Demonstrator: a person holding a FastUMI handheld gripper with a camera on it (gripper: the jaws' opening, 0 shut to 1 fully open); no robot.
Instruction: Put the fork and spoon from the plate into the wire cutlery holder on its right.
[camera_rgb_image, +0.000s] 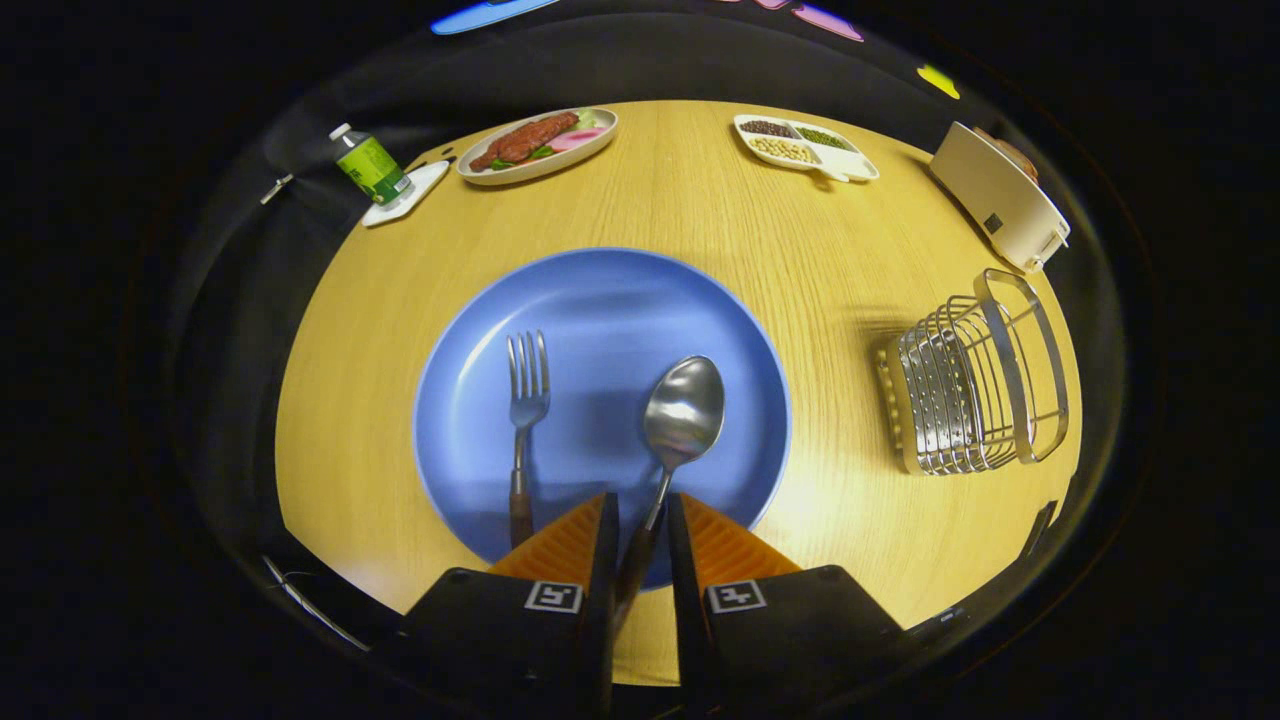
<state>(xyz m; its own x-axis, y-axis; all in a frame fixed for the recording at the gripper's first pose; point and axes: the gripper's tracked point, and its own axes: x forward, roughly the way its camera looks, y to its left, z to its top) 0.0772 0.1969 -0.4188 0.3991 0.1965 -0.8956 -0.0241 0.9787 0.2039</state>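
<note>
wooden table (760, 250) bears blue plate (600, 300); tongs (640, 515) straddle spoon (680, 410) handle

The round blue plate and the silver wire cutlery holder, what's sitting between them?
Nothing: in the gripper view just bare yellow wooden table separates the round blue plate from the silver wire cutlery holder. The tool straddles the metal spoon handle.

The gripper (641, 520) straddles the spoon (680, 415) handle on the blue plate (600, 300), fork (527, 400) alongside.
</note>
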